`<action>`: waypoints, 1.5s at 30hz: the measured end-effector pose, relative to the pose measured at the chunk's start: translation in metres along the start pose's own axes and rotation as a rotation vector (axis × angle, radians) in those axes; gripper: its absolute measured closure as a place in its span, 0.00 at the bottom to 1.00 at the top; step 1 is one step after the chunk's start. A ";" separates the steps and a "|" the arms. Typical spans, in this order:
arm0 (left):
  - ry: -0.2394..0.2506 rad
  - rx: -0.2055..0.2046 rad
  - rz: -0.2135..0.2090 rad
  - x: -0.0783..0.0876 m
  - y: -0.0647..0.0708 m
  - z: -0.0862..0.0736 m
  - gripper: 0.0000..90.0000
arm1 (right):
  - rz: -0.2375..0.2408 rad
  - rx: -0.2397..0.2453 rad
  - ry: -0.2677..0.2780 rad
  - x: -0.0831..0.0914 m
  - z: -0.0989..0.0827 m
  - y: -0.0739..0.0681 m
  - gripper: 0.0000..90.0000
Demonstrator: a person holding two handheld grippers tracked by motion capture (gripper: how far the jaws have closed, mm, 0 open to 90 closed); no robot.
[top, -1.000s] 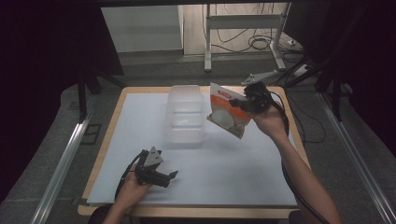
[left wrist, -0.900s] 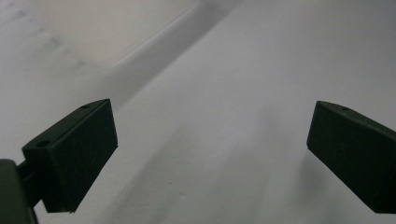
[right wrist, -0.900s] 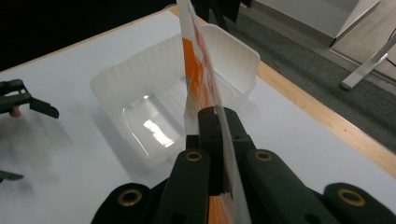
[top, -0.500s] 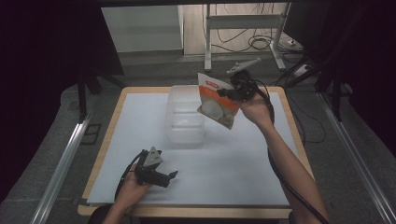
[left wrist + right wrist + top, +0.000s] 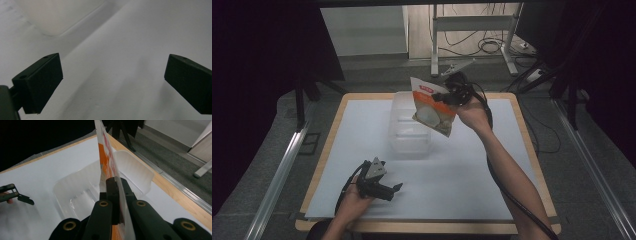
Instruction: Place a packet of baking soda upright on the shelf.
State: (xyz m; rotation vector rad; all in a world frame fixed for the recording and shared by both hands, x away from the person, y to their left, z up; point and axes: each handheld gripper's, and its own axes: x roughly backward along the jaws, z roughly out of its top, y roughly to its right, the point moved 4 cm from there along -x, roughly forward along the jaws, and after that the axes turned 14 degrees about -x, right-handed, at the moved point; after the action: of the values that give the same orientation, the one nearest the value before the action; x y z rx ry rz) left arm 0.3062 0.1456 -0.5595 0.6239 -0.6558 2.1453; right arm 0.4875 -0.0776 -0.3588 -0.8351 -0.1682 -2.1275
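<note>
the right gripper (image 5: 446, 96) is clamped tight on the edge of a snack pouch (image 5: 432, 106), white with orange and red print; in the right gripper view its jaws pinch the thin sheet of the pouch (image 5: 106, 162) edge-on, so the grip sits on film only, not on the filled part. the pouch hangs tilted from the jaws, in the air, its lower corner pointing down over the near right part of a clear plastic tub (image 5: 409, 131) directly beneath and ahead of the gripper. the tub (image 5: 82, 190) looks empty, with a ribbed floor and thin walls, and it stands on the white mat of the table (image 5: 492, 175).

well away from this gripper, toward the person's side, the left gripper (image 5: 394, 189) rests low on the mat with its jaws wide apart and nothing between them; from its own view the tub's corner (image 5: 57, 17) lies ahead of it.

risks, as i judge them: the slick film could slide out of the pinch, dropping the pouch onto the tub's rim or outside it. the tilted pouch may catch the tub's right wall on the way down and shove or tip the light tub, since the idle left gripper is not bracing it. released too high, the pouch could land leaning on the wall rather than flat inside.
</note>
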 end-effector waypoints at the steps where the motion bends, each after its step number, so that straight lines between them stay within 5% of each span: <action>1: 0.000 0.000 0.000 0.000 0.000 0.000 0.02 | 0.005 0.002 -0.001 -0.002 0.001 -0.002 0.98; 20: 0.009 0.003 -0.005 0.002 -0.001 0.000 0.02 | 0.080 0.021 -0.069 -0.064 0.004 -0.046 0.98; 34: 0.007 0.006 -0.008 0.002 0.000 0.000 0.02 | 0.054 0.023 -0.125 -0.095 -0.026 -0.038 0.97; 45: 0.005 0.007 -0.009 0.001 0.000 0.000 0.02 | 0.046 0.007 -0.116 -0.092 -0.032 -0.028 0.85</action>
State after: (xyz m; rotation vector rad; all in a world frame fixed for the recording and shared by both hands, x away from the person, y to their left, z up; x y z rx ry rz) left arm 0.3058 0.1464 -0.5588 0.6242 -0.6421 2.1408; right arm 0.4905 -0.0117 -0.4355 -0.9501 -0.2152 -2.0357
